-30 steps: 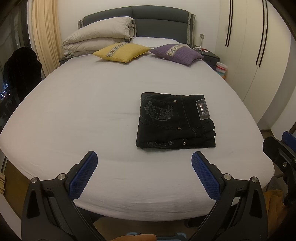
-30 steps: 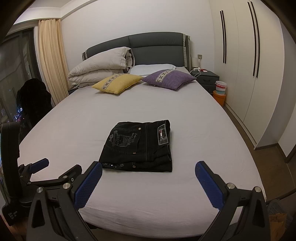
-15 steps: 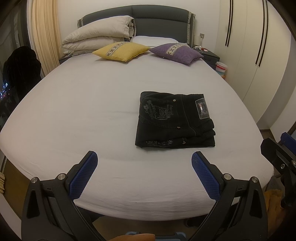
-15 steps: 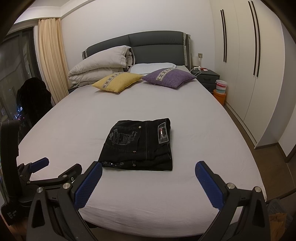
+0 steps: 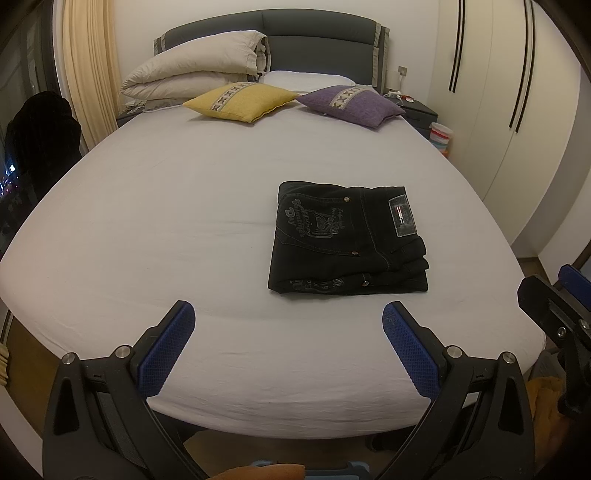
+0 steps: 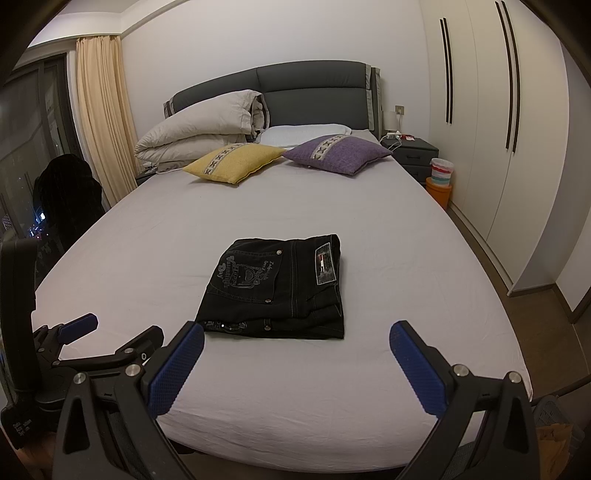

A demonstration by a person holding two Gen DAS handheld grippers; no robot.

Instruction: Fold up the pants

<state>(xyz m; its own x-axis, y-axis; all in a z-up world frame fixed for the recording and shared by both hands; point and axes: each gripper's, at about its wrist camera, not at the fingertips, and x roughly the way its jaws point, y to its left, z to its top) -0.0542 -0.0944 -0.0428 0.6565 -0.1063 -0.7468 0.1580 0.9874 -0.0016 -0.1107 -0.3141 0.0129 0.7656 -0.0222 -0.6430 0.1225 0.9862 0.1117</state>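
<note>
Pants [image 5: 349,238], black denim, lie folded into a compact, roughly square stack on a bed [image 5: 166,206] covered by a pale sheet. They sit beyond the fingertips of both tools, well apart from them, with nothing touching the fabric. In the left wrist view the stack lies ahead and toward the right finger; in the right wrist view it lies ahead and toward the left finger, so the bundle rests between the two tools.

The top layer shows an embroidered back pocket [image 5: 314,223] and a rectangular brand patch [image 5: 402,216]. Several layered edges show along the side nearest the fingers, and they line up fairly evenly. Judging from that, the folding looks complete, or very nearly so.

The left gripper [image 5: 288,314] hangs over the near edge of the bed with its blue-padded fingers [image 5: 166,347] spread wide, holding nothing. The right gripper [image 6: 295,334] is the same: fingers [image 6: 417,369] parted, nothing between them. Both being released and pulled clear of the cloth suggests the person is letting the stack rest and checking it, not working it.

Far beyond the fingertips, at the head of the bed, are a yellow cushion [image 5: 240,100], a purple cushion [image 5: 351,104] and a folded duvet [image 5: 195,72] against a dark headboard [image 5: 321,35]. These stay clear of the folding area. A white wardrobe [image 6: 480,110] stands off past the right finger.
</note>
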